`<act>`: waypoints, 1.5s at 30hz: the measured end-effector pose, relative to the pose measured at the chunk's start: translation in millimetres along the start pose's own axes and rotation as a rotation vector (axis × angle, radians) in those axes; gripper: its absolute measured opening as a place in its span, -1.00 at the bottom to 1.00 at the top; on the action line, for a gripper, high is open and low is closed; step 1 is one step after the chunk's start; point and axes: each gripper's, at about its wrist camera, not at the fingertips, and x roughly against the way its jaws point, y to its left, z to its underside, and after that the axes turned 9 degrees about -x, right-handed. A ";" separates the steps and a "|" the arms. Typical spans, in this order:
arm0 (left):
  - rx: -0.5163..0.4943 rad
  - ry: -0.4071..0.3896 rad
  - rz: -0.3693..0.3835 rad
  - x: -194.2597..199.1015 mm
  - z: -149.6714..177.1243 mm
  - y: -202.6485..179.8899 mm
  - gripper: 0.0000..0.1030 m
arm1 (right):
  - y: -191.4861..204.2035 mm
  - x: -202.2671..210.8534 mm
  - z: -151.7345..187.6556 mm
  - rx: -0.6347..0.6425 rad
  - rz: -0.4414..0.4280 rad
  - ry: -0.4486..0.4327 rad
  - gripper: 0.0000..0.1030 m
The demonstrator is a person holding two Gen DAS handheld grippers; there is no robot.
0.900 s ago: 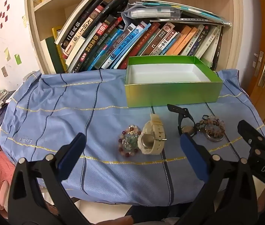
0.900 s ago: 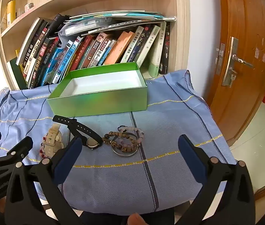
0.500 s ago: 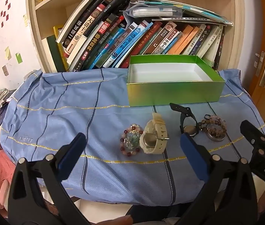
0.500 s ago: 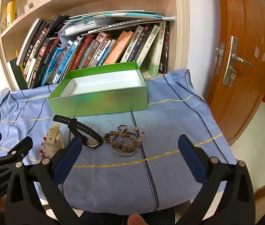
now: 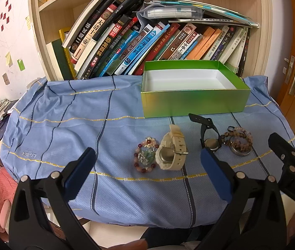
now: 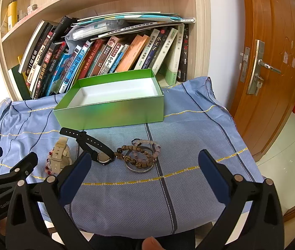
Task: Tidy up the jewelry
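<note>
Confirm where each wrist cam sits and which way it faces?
Left wrist: rides the open left gripper, angled down at the blue striped cloth; the right gripper pokes in at the right edge.
Right wrist: rides the open right gripper, same tilt; the left gripper shows at the left edge.
Shared: empty green cardboard box, cream strap watch, black strap watch, wooden bookshelf.

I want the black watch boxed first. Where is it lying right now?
The black watch lies on the blue cloth in front of the green box, between the cream watch and the beaded bracelets.
</note>
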 end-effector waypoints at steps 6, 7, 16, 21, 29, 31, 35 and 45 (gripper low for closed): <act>-0.002 -0.001 -0.003 0.3 2.1 0.3 0.93 | -0.3 0.4 0.5 -0.001 -0.001 0.000 0.94; -0.002 -0.001 -0.003 0.3 2.1 0.2 0.93 | -0.6 0.3 0.5 -0.001 -0.001 0.000 0.94; -0.003 0.001 -0.003 0.1 1.8 -0.2 0.93 | -0.5 -1.4 0.5 -0.003 -0.002 0.001 0.94; -0.003 0.003 -0.003 -0.3 3.8 0.5 0.93 | -0.2 -5.0 -2.0 -0.003 -0.002 0.003 0.94; -0.007 0.008 -0.005 -1.3 5.3 -0.3 0.93 | 1.2 -2.1 1.6 -0.003 -0.001 0.004 0.94; -0.006 0.008 -0.005 -1.3 4.8 -0.6 0.93 | 0.9 -2.5 1.0 -0.003 -0.002 0.004 0.94; -0.006 0.009 -0.005 -1.4 4.4 -0.7 0.93 | 1.5 -1.9 1.2 -0.003 -0.001 0.005 0.94; -0.006 0.009 -0.005 -1.5 4.5 -1.0 0.93 | 2.7 -2.0 1.3 -0.003 -0.003 0.007 0.94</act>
